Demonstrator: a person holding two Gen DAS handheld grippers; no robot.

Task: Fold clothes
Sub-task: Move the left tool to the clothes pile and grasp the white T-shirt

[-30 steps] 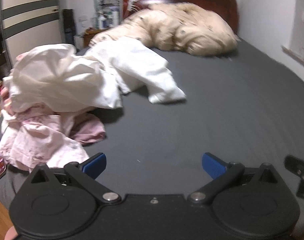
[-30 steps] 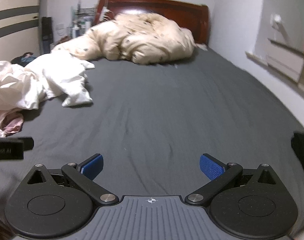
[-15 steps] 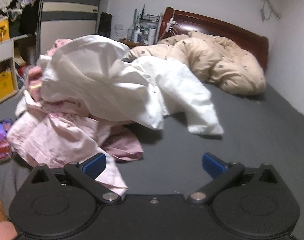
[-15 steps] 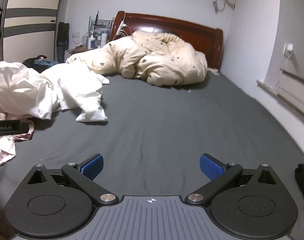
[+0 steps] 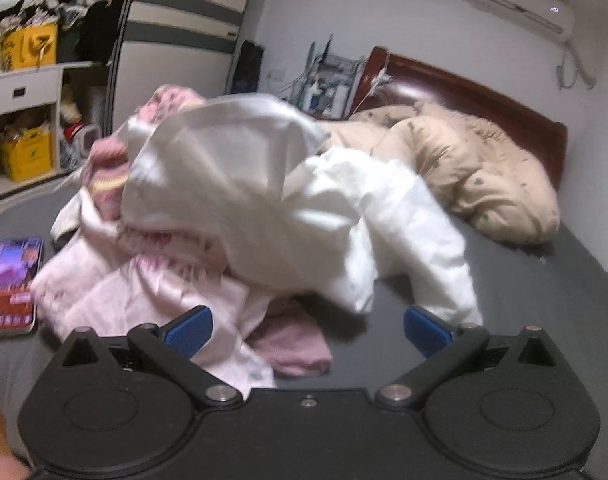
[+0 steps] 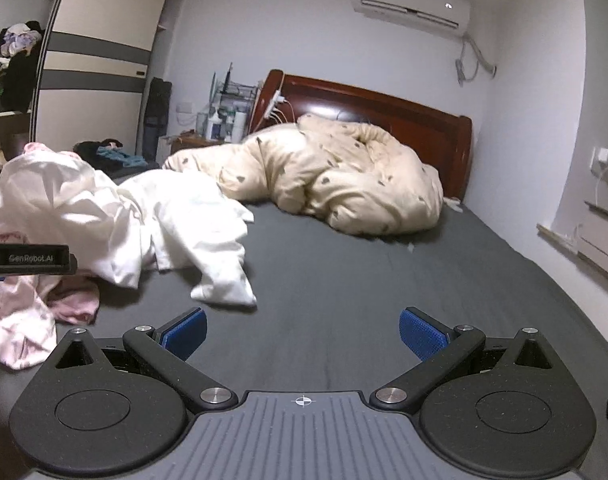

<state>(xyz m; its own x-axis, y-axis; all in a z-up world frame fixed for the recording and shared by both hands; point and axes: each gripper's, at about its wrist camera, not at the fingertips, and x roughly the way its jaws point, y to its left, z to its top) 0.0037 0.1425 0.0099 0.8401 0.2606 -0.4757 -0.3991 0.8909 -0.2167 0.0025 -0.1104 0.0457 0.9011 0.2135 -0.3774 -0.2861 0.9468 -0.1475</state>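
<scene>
Clothes (image 5: 207, 216) lie in a loose heap on the left part of the grey bed sheet (image 6: 384, 300), not folded. On top of the heap is a white garment (image 5: 304, 216), crumpled, with one long part that runs down to the right and ends on the sheet. Under it is a pale pink garment (image 5: 143, 292) with a small print, and a darker pink piece (image 5: 295, 348) shows at the near edge of the heap. In the right wrist view the same heap is at the left side, with the white garment (image 6: 123, 216) spread toward the middle of the bed. The left gripper (image 5: 308, 330) is low and close in front of the heap; its two blue pads are spread wide, and the left pad (image 5: 187, 330) is just beside or over the pale pink cloth, but I cannot tell if it touches. Nothing is between its jaws. The right gripper (image 6: 301, 332) is over the bare sheet, well apart from the clothes, with its jaws also spread wide and holding nothing. A phone (image 5: 11, 280) with a lit screen lies on the sheet left of the heap. A beige duvet (image 6: 336, 184) is bunched at the far end of the bed, against the dark wooden headboard (image 6: 384, 108).
</scene>
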